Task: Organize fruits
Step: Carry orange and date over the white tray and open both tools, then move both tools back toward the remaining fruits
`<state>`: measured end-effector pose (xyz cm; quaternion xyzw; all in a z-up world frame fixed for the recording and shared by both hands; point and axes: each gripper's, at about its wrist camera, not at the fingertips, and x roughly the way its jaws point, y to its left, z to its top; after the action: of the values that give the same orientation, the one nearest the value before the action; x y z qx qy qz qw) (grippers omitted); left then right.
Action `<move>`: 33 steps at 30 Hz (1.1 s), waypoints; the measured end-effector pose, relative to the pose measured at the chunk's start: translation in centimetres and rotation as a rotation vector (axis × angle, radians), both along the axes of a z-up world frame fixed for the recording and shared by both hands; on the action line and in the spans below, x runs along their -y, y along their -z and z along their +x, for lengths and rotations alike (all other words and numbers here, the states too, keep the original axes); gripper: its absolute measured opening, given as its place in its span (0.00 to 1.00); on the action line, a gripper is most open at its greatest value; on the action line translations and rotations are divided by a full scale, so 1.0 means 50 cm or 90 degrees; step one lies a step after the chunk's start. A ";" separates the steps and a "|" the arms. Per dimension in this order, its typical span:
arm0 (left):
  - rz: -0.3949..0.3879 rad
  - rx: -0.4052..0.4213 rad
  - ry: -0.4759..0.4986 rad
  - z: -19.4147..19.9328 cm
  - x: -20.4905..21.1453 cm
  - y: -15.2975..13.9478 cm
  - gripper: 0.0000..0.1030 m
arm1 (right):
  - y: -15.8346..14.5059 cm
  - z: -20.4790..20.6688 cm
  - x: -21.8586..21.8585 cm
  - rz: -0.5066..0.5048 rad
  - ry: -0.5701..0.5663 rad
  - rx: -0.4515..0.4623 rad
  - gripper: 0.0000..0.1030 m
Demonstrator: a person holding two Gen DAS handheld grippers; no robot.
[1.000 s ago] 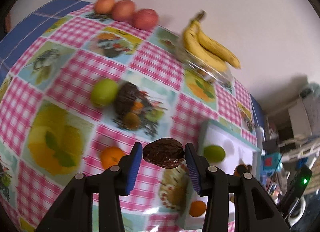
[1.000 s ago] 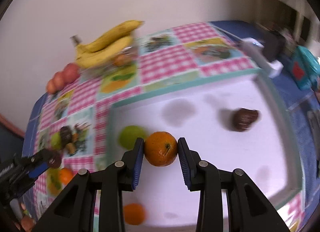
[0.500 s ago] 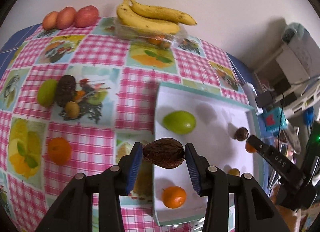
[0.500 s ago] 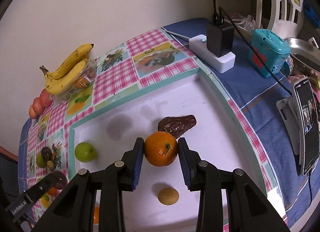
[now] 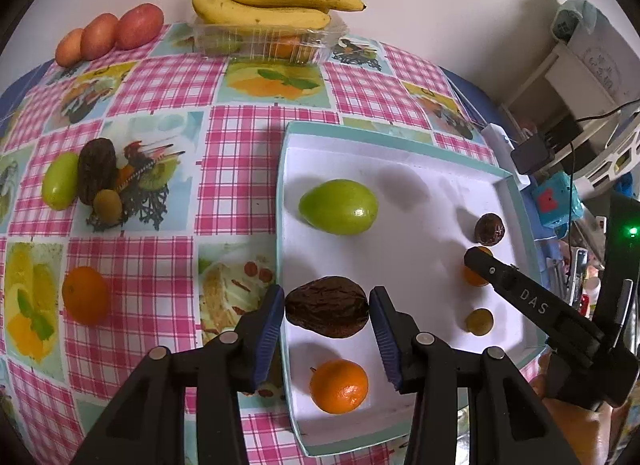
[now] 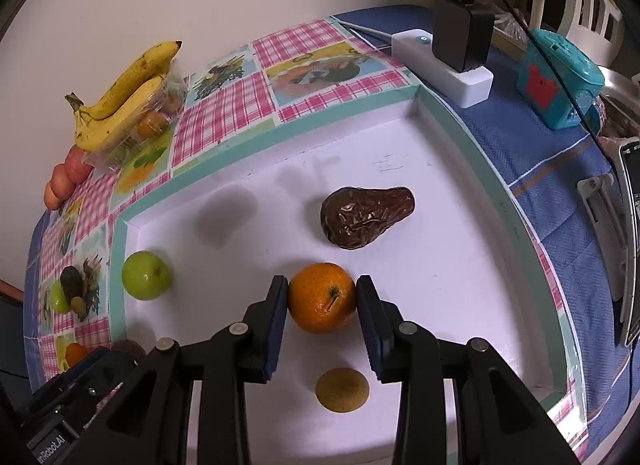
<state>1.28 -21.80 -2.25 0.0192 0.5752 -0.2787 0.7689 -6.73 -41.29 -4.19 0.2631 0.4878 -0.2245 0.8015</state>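
Observation:
My left gripper is shut on a dark brown wrinkled fruit, held above the near left part of the white tray. My right gripper is shut on an orange, low over the tray, just in front of another dark wrinkled fruit. In the tray also lie a green fruit, a second orange and a small tan fruit. On the cloth to the left remain a green fruit, a dark fruit, a small brownish fruit and an orange.
Bananas lie on a clear plastic box by the wall, with three red fruits to their left. Right of the tray stand a white power strip with a black charger, a teal box and a phone stand.
My left gripper has swung right from over the cloth to over the tray, still holding the dark fruit. My right gripper has carried the orange to the tray's right part and come lower.

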 end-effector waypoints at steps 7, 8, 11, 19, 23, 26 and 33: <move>-0.002 0.000 -0.001 0.004 0.001 0.001 0.48 | 0.001 -0.002 0.000 0.002 0.000 0.000 0.36; -0.004 -0.001 -0.002 0.003 0.000 0.001 0.49 | 0.004 -0.002 0.001 0.007 0.000 -0.001 0.36; -0.008 -0.004 -0.001 0.003 0.001 0.001 0.51 | 0.008 0.000 0.002 0.017 -0.001 -0.002 0.36; -0.005 -0.013 -0.007 0.011 -0.003 -0.003 0.58 | -0.014 0.005 -0.002 -0.001 -0.012 0.004 0.59; 0.013 0.000 -0.028 0.023 -0.020 -0.018 0.68 | -0.042 0.006 -0.006 -0.016 -0.020 0.021 0.69; 0.025 0.002 -0.065 0.041 -0.048 -0.025 0.77 | -0.052 0.010 -0.011 -0.035 -0.027 0.017 0.84; 0.093 0.039 -0.166 0.088 -0.143 -0.034 0.98 | -0.054 0.020 -0.029 -0.063 -0.050 0.017 0.87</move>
<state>5.68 -14.65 -0.57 0.0087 0.5680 -0.1329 0.8122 -5.73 -39.81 -1.48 0.2071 0.4755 -0.2132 0.8280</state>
